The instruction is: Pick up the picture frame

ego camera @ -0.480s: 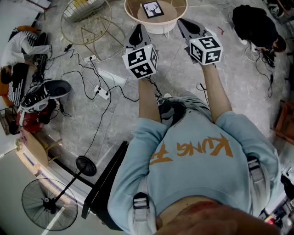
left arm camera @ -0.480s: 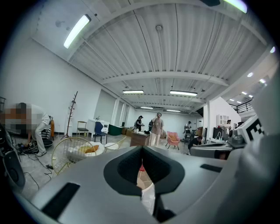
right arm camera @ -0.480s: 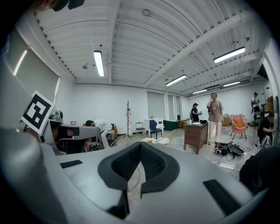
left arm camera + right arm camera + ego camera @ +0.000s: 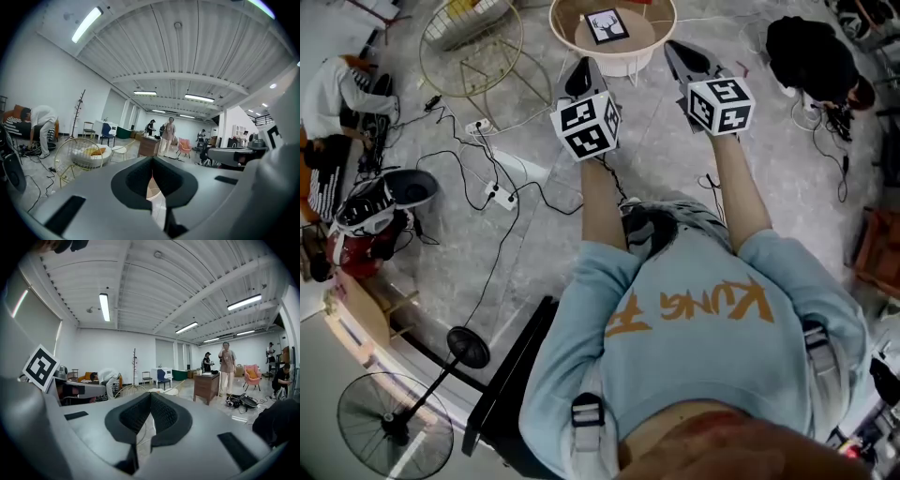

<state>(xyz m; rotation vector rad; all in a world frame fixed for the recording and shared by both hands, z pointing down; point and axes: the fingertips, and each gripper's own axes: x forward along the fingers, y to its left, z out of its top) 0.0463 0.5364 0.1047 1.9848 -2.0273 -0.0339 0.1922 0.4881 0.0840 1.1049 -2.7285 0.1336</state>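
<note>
Arms [image 4: 602, 202] stretch forward from a pale blue sweatshirt [image 4: 703, 347], each carrying a gripper topped by a marker cube [image 4: 586, 125]. Left gripper [image 4: 580, 66] has its jaws pressed together with nothing between them (its own view shows the dark pads meeting at the tip), and right gripper [image 4: 679, 49] is closed and empty in the same way. Both are held over the grey floor [image 4: 769, 178], side by side but apart. Cables [image 4: 478, 173] trail across the floor to the left, with a fan [image 4: 394, 422] at the near left. Just past the two tips stands a round table [image 4: 623, 64] with a white rim. The frame [image 4: 607, 25] lies flat on its wooden top, toward the left edge, showing a dark figure on white; it sits ahead of the gap between the grippers and touches neither. A gold wire chair [image 4: 473, 47] stands left of the table. Far off, the right gripper view shows a person [image 4: 228, 363] standing by a desk [image 4: 206, 386]
</note>
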